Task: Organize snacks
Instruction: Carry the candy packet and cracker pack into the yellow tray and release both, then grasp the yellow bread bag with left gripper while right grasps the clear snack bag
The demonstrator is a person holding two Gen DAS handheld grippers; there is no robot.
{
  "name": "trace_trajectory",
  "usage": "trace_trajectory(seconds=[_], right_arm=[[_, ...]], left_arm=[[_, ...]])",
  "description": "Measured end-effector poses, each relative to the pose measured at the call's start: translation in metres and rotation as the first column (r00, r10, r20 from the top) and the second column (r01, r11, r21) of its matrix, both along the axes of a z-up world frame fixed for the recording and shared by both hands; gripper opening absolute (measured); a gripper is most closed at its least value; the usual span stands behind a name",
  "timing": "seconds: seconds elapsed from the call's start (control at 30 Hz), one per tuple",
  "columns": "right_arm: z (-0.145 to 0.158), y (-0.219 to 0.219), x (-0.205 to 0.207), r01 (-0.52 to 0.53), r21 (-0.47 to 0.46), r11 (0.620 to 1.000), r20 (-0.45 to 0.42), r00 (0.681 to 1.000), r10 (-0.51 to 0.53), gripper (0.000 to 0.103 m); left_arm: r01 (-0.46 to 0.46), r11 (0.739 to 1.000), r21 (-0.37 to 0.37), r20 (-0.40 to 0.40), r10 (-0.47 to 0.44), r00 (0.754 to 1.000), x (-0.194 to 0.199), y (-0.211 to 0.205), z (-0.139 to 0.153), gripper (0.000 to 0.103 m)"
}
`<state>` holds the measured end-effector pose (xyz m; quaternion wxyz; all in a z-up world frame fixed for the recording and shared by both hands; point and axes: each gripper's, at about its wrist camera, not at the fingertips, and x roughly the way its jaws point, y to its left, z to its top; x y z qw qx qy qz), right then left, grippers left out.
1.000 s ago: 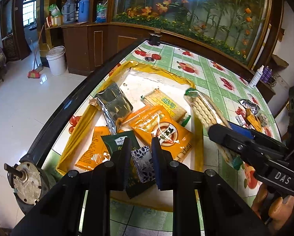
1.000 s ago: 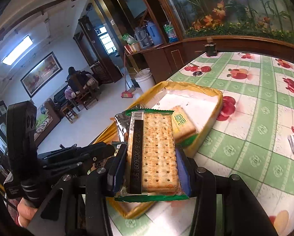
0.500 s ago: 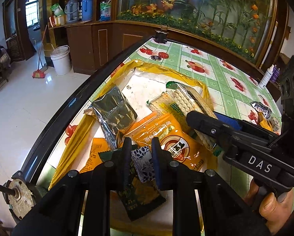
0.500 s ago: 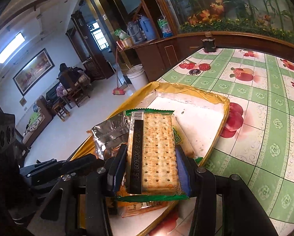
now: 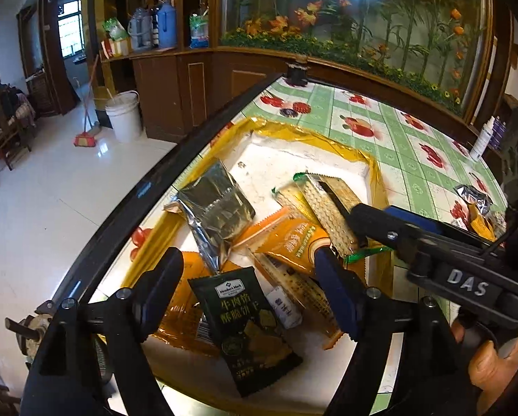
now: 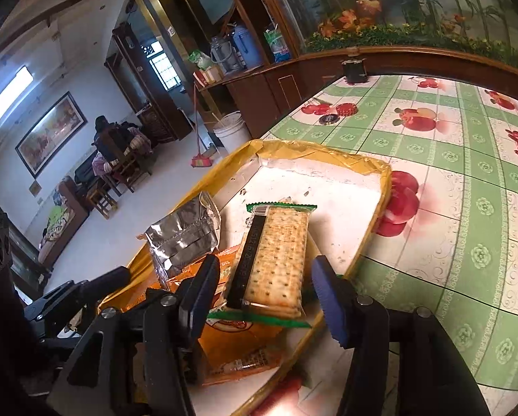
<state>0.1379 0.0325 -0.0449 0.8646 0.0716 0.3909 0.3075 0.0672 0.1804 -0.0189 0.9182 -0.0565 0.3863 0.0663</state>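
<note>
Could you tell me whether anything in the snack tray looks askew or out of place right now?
Yes: the cracker pack lies tilted on top of the orange packet, between the open right gripper jaws. The snacks overlap in one corner of the yellow tray; its far half is bare.

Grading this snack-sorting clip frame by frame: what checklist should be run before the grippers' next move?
1. Right gripper open, pads clear of the cracker pack on both sides: ok.
2. Cracker pack within the yellow tray, lying tilted on other packets: ok.
3. Left gripper open and holding nothing, above the dark green packet: ok.
4. All snacks in the tray: not ok, loose packets lie on the tablecloth.
5. Clearance between the two grippers: cannot tell; they look close in the left wrist view.
</note>
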Motion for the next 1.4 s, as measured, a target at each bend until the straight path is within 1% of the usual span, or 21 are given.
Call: trace_trajectory(seconds=[0.07,0.33,0.43,0.57,0.73,0.83,1.0,1.13,1.23,1.33,1.4], right_arm=[[0.004,-0.010,-0.004,0.015,0.016,1.000,0.008,1.000,-0.016,0.063],[0.016,-0.054,-0.019,0.073,0.053,0.996,0.018,0.997,-0.074,0.067],[0.016,-0.075,-0.025,0.103,0.057,0.993,0.015,0.994,-0.104,0.068],[0.011,-0.107,-0.035,0.153,0.065,0.986,0.007,0.988,-0.153,0.068],[0.001,-0.154,-0.043,0.233,0.068,0.970,-0.017,0.973,-0.232,0.069],[-0.005,-0.183,-0.043,0.286,0.077,0.955,-0.039,0.958,-0.284,0.069],[-0.012,-0.228,-0.040,0.367,0.083,0.926,-0.058,0.930,-0.364,0.069],[-0.009,-0.263,-0.036,0.436,0.084,0.896,-0.043,0.900,-0.434,0.070],[-0.003,-0.289,-0.030,0.482,0.073,0.873,-0.012,0.876,-0.483,0.070],[0.001,-0.314,-0.021,0.539,0.030,0.842,0.017,0.842,-0.540,0.070],[0.002,-0.329,-0.014,0.571,0.019,0.821,0.020,0.820,-0.572,0.072]], left_arm=[[-0.005,1.000,-0.003,-0.001,0.005,1.000,0.000,0.001,0.001,0.078],[0.000,1.000,-0.015,-0.002,-0.001,1.000,-0.003,-0.009,0.004,0.078],[0.015,1.000,-0.015,0.003,-0.015,1.000,-0.004,-0.018,0.008,0.078],[0.050,0.997,-0.060,0.005,-0.049,0.999,-0.005,-0.031,0.011,0.078],[0.101,0.993,-0.053,-0.001,-0.102,0.995,-0.004,-0.058,0.009,0.078],[0.145,0.987,-0.066,-0.014,-0.146,0.989,-0.005,-0.077,0.006,0.078],[0.205,0.978,-0.040,-0.032,-0.206,0.978,-0.006,-0.106,0.002,0.078],[0.236,0.971,-0.044,-0.047,-0.238,0.970,-0.006,-0.121,-0.001,0.078],[0.253,0.966,-0.045,-0.058,-0.255,0.965,-0.006,-0.129,-0.003,0.078],[0.270,0.962,-0.050,-0.063,-0.273,0.960,-0.001,-0.135,-0.004,0.078],[0.292,0.955,-0.057,-0.061,-0.296,0.953,0.006,-0.144,-0.003,0.078]])
